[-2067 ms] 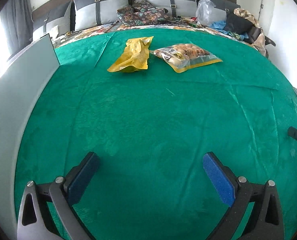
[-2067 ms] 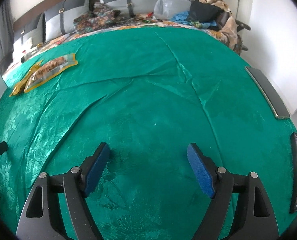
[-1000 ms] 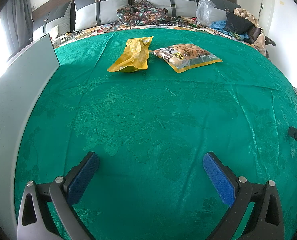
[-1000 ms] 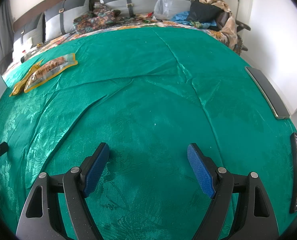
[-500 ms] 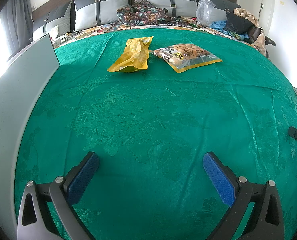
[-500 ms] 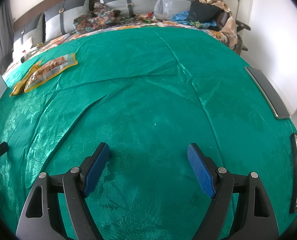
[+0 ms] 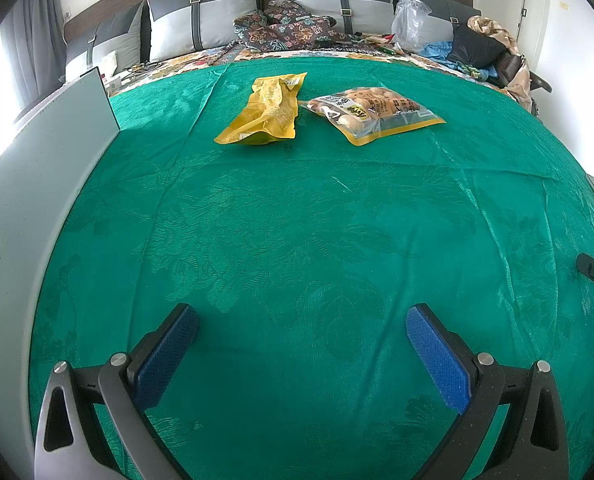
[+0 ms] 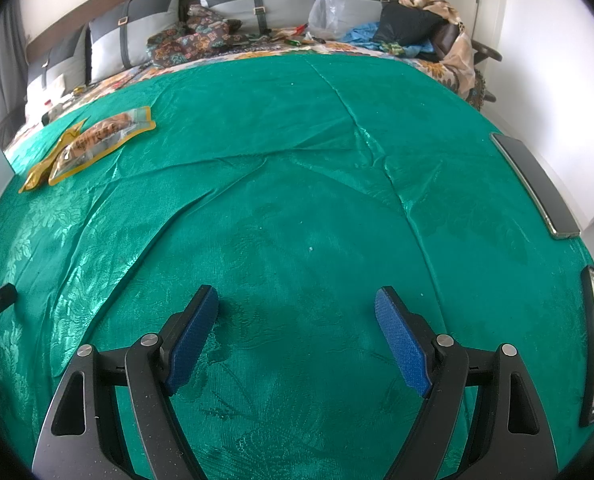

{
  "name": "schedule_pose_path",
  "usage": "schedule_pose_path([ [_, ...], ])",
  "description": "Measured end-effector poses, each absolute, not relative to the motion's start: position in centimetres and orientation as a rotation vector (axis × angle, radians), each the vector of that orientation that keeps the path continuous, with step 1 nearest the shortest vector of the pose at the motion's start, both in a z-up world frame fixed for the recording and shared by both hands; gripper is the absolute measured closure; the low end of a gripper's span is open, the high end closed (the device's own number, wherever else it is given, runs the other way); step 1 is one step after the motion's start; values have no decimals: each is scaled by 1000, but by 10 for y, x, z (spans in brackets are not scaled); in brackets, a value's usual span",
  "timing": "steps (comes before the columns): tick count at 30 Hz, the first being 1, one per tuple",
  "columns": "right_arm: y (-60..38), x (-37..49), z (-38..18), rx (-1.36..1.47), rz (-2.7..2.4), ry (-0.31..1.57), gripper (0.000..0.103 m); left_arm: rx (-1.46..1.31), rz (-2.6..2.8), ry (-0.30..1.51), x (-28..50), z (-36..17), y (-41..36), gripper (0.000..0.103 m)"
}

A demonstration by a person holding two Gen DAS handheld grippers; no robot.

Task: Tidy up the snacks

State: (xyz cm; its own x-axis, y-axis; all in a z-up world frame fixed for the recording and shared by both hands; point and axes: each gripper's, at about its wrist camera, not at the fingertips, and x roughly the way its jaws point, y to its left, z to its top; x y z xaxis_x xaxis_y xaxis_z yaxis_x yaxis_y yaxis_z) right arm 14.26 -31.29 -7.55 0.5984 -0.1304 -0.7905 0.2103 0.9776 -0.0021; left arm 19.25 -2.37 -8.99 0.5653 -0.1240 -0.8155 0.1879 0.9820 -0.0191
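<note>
Left gripper (image 7: 301,322) and right gripper (image 8: 297,302): both spread wide, empty, poised above green bedspread (image 7: 297,220). Far ahead on the bed: yellow snack bag (image 7: 266,110), clear snack pouch (image 7: 373,114) just beside it to the right, near pillows (image 7: 201,20).

I hold the left gripper (image 7: 301,322) tilted down over the green bedspread (image 7: 297,220), its blue pads (image 7: 165,356) spread wide with only cloth between them. The right gripper (image 8: 297,304) sits the same way above that bedspread, angled downward, jaws standing far apart and gripping nothing. From the left wrist view, the right gripper's tip pokes in at the bedspread's right edge.
</note>
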Motion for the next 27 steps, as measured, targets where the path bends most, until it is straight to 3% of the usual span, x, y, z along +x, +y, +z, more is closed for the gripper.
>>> schedule_pose_path([
  [4, -312, 142, -76, 96, -196, 908, 19, 62, -205, 1019, 206, -80, -17, 1],
  [11, -312, 142, -76, 97, -196, 909, 18, -38, -274, 929, 290, -17, 10, 1],
  [13, -312, 142, -76, 97, -196, 909, 18, -11, -271, 976, 329, -19, 7, 1],
  [17, -312, 142, -76, 97, -197, 909, 18, 21, -213, 1063, 394, -44, 0, 16],
  [21, -312, 142, -76, 97, -197, 909, 18, -15, -205, 1132, 425, -74, -11, 17],
  [25, -312, 142, -76, 97, -197, 910, 18, 64, -122, 1066, 420, -80, -12, 55],
  [27, -312, 142, -76, 97, -198, 910, 18, 38, -141, 1075, 409, -80, -1, 56],
])
